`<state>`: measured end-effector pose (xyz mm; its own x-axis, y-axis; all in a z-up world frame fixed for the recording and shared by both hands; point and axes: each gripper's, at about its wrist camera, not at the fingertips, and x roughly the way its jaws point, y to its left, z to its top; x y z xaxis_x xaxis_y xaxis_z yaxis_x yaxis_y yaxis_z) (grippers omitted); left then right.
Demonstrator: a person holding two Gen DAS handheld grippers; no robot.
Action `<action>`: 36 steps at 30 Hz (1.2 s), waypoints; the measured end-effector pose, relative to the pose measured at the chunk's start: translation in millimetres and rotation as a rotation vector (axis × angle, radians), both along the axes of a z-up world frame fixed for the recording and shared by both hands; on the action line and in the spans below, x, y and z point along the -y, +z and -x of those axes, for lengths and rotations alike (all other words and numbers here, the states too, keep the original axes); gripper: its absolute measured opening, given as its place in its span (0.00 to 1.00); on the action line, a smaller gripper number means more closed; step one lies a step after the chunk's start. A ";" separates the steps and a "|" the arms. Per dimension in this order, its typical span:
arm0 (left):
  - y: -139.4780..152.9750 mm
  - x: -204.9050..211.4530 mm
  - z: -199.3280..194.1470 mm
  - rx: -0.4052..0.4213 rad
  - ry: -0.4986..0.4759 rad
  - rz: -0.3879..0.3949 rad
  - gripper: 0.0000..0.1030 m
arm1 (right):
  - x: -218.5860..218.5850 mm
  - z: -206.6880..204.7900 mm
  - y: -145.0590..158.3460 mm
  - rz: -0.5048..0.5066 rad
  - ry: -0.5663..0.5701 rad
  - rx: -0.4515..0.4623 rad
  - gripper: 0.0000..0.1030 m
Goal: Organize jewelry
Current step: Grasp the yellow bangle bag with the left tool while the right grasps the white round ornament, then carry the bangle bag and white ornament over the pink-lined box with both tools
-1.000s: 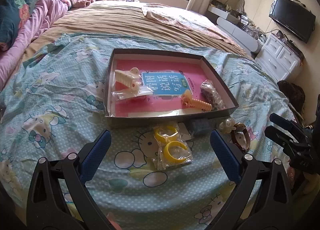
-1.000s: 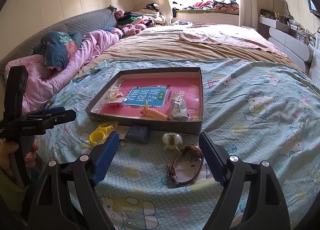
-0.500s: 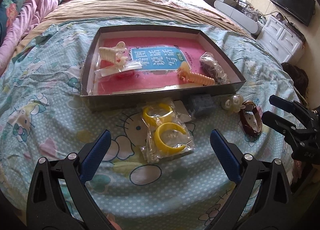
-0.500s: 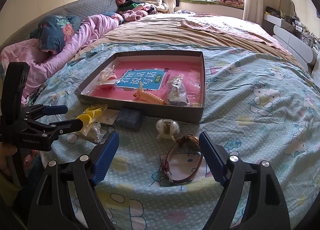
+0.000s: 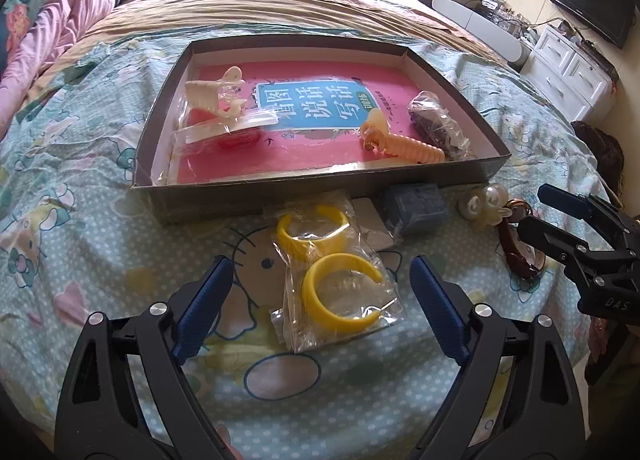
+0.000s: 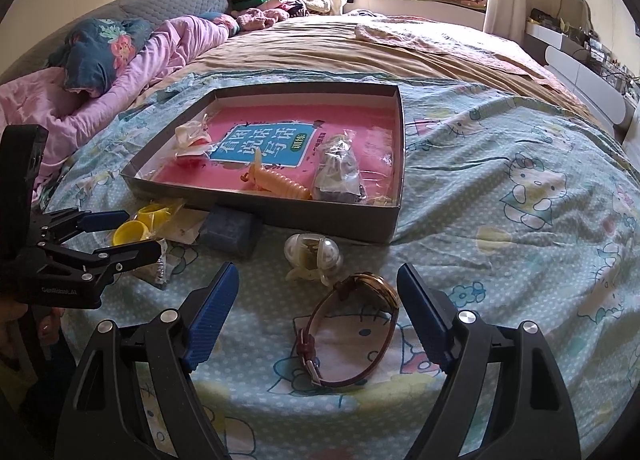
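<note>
Both tongs gape apart, empty: left gripper (image 5: 318, 296) straddles the bagged yellow bangles (image 5: 340, 292), right gripper (image 6: 318, 312) straddles the watch (image 6: 352, 332). Risk: slick bag (image 5: 380, 304) may slip free; pinched strap may let the watch swing out.

The bedspread (image 5: 100, 244) was soft printed cloth, matt and slightly rumpled. The shallow box (image 5: 280, 196) looked like grey cardboard, matt outside, with a glossy pink book cover (image 5: 320, 140) lying in it. 2 yellow bangles (image 5: 340, 292) were smooth shiny plastic inside crinkled clear film. The watch (image 6: 352, 336) had a glossy brown leather-like strap and a polished metal rim. The pearl clip (image 6: 314, 256) was lustrous plastic. Both grippers had matt black plastic frames, ribbed blue pads (image 6: 212, 316) and bright metal rivets.
</note>
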<state>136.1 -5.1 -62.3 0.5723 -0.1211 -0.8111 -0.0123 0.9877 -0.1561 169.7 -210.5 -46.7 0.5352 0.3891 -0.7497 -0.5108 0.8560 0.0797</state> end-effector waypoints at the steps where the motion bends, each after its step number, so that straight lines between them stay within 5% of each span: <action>1: -1.4 -0.1 -1.5 -0.002 0.004 0.000 0.77 | -1.9 -1.9 -0.9 0.007 0.001 0.003 0.76; 7: -8.5 -2.2 -4.9 -0.016 0.004 0.018 0.67 | -14.4 -11.2 -6.5 0.019 0.033 -0.008 0.63; 14: -5.8 5.6 -4.1 -0.007 -0.039 0.017 0.42 | -23.6 -22.0 -20.0 0.038 0.025 -0.064 0.43; 17: -4.1 6.6 -3.7 -0.005 -0.047 0.018 0.41 | -23.8 -23.6 -22.6 0.049 0.013 -0.060 0.32; 36: 33.9 -10.8 18.7 0.072 -0.027 0.084 0.39 | -10.1 8.1 16.3 -0.058 0.032 -0.025 0.32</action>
<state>117.4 5.6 -28.4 0.6243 -0.2030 -0.7543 0.0284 0.9709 -0.2378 161.6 -200.5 -30.4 0.5034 0.4491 -0.7381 -0.5352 0.8328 0.1417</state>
